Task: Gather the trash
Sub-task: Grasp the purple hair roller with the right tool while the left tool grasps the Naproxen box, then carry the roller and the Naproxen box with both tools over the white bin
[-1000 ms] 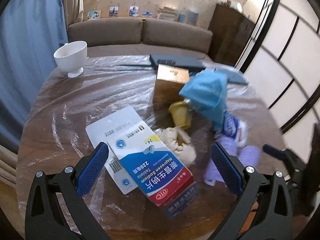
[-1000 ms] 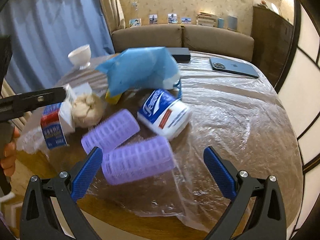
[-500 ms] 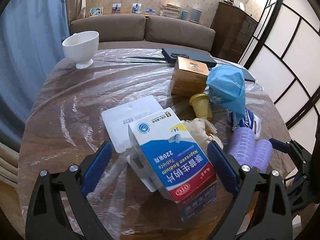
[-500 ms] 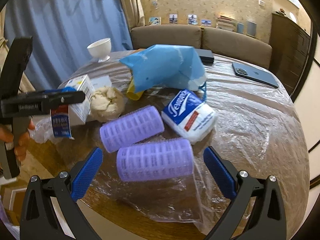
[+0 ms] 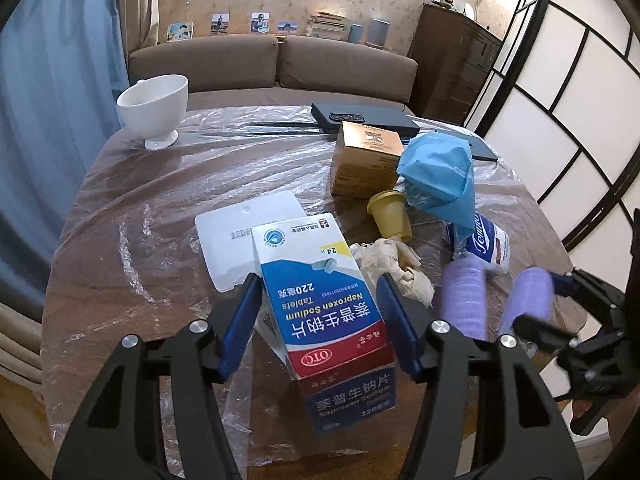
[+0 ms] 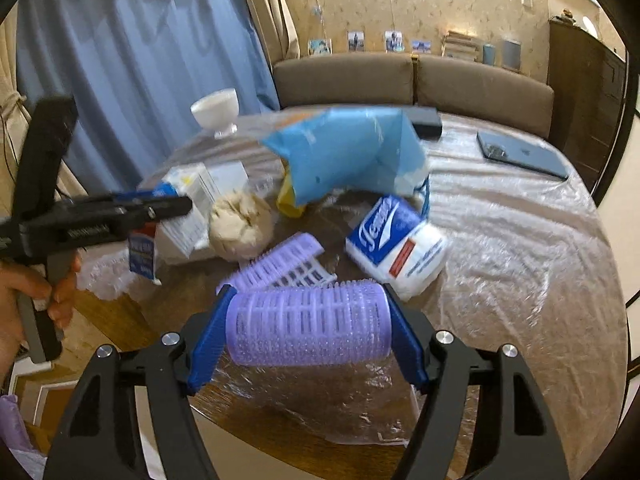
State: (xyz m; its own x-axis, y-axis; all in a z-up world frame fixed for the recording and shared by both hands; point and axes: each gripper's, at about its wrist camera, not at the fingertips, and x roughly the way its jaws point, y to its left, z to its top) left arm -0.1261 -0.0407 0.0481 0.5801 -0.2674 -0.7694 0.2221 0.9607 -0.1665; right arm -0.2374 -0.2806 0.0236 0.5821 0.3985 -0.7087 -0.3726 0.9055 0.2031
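My left gripper (image 5: 318, 300) is shut on a blue, white and red medicine box (image 5: 324, 300), its blue pads on the box's two sides. My right gripper (image 6: 306, 320) is shut on a purple hair roller (image 6: 306, 330), held by its ends. A second purple roller (image 6: 280, 266) lies behind it. A crumpled tissue wad (image 5: 394, 266) lies right of the box. A blue crumpled bag (image 5: 438, 176), a yellow cap (image 5: 390, 214) and a tissue pack (image 6: 394, 244) lie further in.
A round table (image 5: 120, 208) covered in clear plastic film carries a white card (image 5: 248, 228), a gold box (image 5: 366, 158), a white footed bowl (image 5: 154, 108), a dark flat case (image 5: 360, 116) and a phone (image 6: 520, 154). A sofa stands behind.
Both grippers closed: the left onto the medicine box, the right onto the nearer purple roller. Both moved in closer to the table.
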